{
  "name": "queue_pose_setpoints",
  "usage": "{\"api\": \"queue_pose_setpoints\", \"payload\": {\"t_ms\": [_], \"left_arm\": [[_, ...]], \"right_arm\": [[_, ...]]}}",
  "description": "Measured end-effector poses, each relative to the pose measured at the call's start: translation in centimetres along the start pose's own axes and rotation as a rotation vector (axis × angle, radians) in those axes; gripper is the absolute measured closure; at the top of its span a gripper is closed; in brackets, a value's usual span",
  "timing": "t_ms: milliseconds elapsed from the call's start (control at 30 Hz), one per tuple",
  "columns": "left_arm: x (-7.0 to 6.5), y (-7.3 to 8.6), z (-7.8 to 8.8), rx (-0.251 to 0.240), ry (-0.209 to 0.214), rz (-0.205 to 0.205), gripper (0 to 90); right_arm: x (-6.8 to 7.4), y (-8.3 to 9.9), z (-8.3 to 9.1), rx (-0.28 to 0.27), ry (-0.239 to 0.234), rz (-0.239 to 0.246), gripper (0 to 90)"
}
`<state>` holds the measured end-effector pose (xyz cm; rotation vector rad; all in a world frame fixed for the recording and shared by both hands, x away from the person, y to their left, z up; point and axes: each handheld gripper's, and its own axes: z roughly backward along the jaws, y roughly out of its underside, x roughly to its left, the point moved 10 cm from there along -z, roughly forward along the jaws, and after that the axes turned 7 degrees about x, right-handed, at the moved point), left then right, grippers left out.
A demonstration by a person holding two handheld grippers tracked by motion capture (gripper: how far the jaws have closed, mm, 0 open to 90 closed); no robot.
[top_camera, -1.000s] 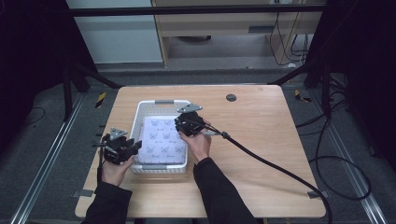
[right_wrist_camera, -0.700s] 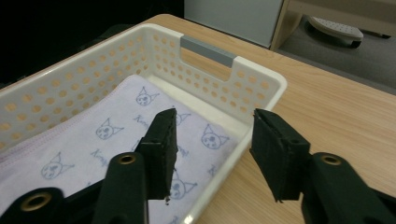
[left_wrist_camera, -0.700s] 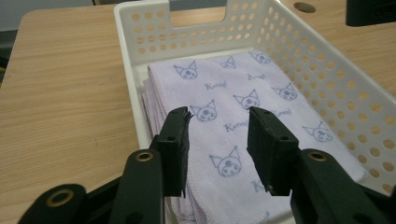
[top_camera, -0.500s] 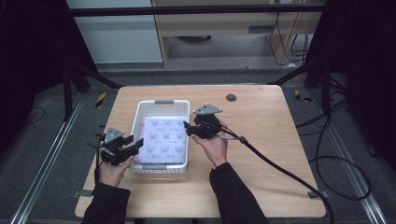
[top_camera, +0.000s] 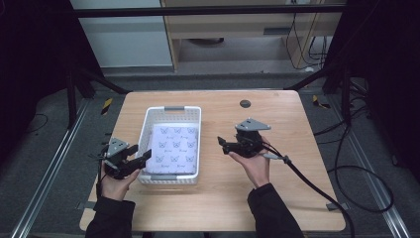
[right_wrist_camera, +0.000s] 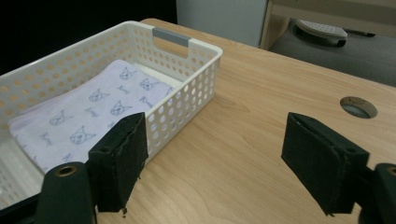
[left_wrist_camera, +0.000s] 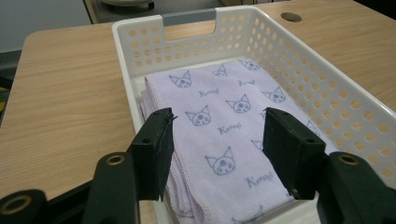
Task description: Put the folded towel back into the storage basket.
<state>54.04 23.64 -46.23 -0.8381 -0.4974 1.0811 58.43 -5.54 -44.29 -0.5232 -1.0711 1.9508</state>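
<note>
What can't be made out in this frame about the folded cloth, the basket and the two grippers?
- Folded cloth: its near end is cut off by the bottom edge of the left gripper view; its underside and fold count are hidden by its own top layer.
- Basket floor: covered by the cloth in the high view.
- Cloth print: too small to read in the high view.
- Right gripper and left gripper: bodies cut off by the bottom edge of their own views.

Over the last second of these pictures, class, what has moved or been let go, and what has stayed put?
The right gripper has left the basket and swung out to the right over the bare table, its jaws just opening, with nothing between them. The left gripper kept its place at the basket's near left corner, jaws also opening. The folded cloth lies in the basket as before.
</note>
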Motion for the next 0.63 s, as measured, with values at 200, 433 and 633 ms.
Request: {"api": "queue_pose_setpoints", "payload": {"t_ms": [200,433,633], "left_arm": [[0.3,0.3,0.3,-0.007,-0.013,-0.006,41.4],[0.5,0.4,0.6,-0.026,-0.013,-0.013,40.2],[0.7,0.4,1.1,-0.042,-0.015,-0.018,38.9]], "right_arm": [[-1.4,2.2,1.8,-0.011,-0.004,-0.021,18.5],[-3.6,5.2,3.7,0.003,0.015,-0.037,17.0],[-5.1,7.1,5.8,-0.012,0.029,-0.059,16.6]]}}
